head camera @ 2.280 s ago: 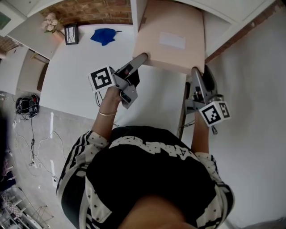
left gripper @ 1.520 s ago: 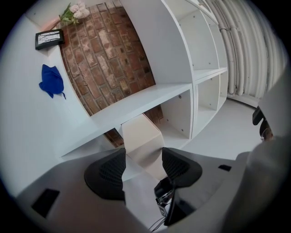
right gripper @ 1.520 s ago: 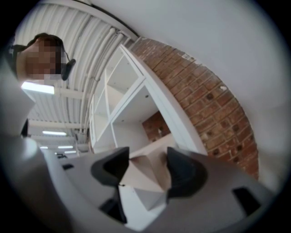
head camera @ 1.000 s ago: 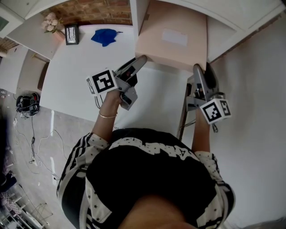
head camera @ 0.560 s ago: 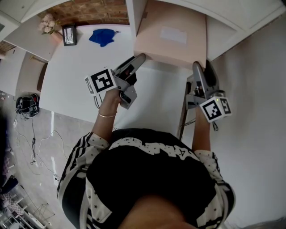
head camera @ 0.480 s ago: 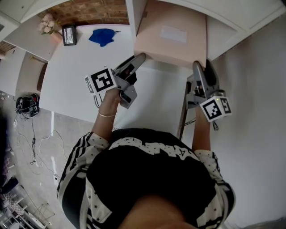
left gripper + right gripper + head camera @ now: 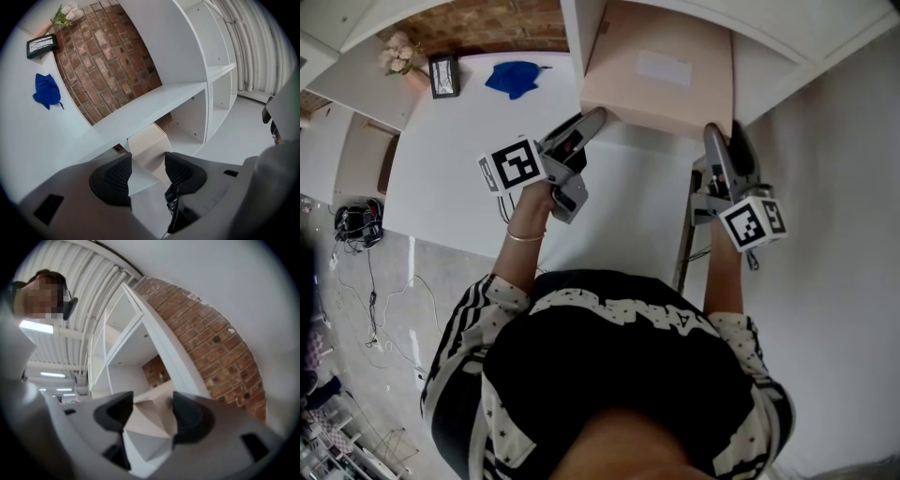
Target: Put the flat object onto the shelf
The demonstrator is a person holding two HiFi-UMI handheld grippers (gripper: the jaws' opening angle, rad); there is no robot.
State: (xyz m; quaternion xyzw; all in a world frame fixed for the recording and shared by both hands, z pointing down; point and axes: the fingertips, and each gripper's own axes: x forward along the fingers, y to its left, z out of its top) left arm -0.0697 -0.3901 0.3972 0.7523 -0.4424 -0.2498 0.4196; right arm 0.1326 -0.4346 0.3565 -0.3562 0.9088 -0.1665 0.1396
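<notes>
A flat, pale pink box with a white label lies level, its far end inside an opening of the white shelf unit. My left gripper is shut on the box's near left corner, and my right gripper is shut on its near right corner. In the left gripper view the box fills the gap between the dark pads of the left gripper, under a white shelf board. In the right gripper view the box's corner sits wedged in the right gripper.
A white table stretches to the left with a blue cloth, a small framed picture and flowers at its far side. A brick wall backs the shelves. Cables lie on the floor at left.
Compared with the oldest frame, the box and both grippers sit slightly further up toward the shelf. Over the last second nothing has visibly moved.
</notes>
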